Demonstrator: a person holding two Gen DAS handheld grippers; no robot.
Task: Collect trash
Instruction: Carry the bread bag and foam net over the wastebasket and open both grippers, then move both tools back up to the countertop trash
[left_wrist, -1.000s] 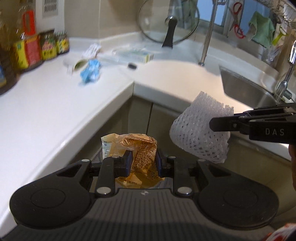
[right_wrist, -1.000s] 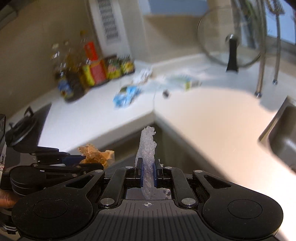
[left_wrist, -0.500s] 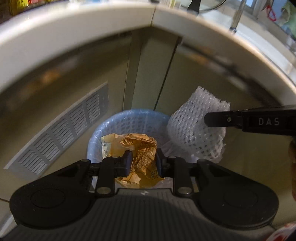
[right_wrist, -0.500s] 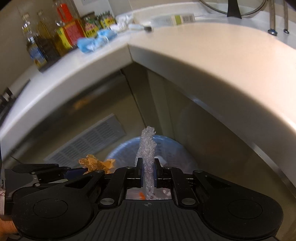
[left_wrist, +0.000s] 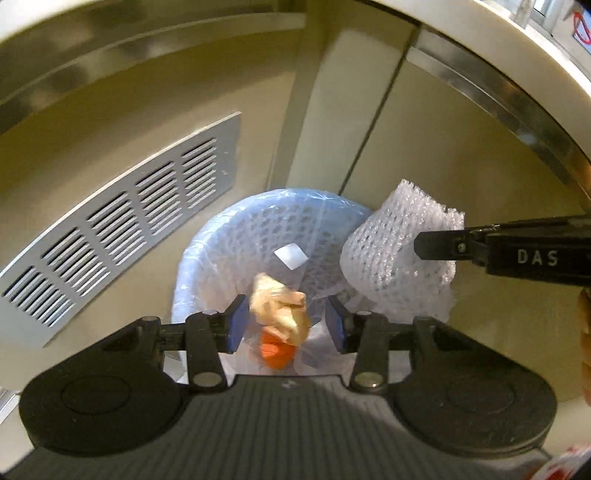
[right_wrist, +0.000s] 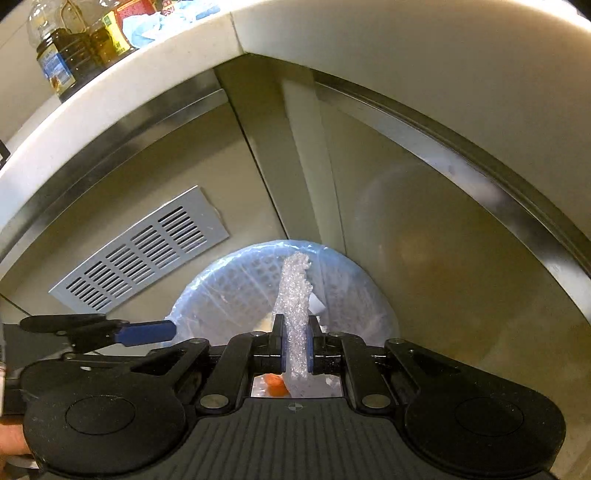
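Note:
A blue mesh waste basket (left_wrist: 207, 266) lined with clear plastic stands on the floor in the cabinet corner, also seen in the right wrist view as the basket (right_wrist: 221, 280). My left gripper (left_wrist: 284, 325) hangs over it with jaws opening; the crumpled yellow-brown wrapper (left_wrist: 280, 306) is blurred between the blue pads, touching neither. My right gripper (right_wrist: 294, 347) is shut on a white foam fruit net (right_wrist: 293, 295), which in the left wrist view shows as the net (left_wrist: 384, 258) over the basket's right rim. An orange scrap (left_wrist: 275, 352) lies inside the basket.
A grey vent grille (left_wrist: 122, 221) sits in the cabinet panel left of the basket. The white countertop edge (right_wrist: 122, 88) overhangs above, with oil bottles (right_wrist: 62, 51) and a blue wrapper (right_wrist: 147, 26) on it. A white paper scrap (left_wrist: 290, 255) lies in the basket.
Both grippers sank from countertop height to just above the basket. The left jaws parted and the wrapper came loose between them. The right gripper stayed shut on the foam net.

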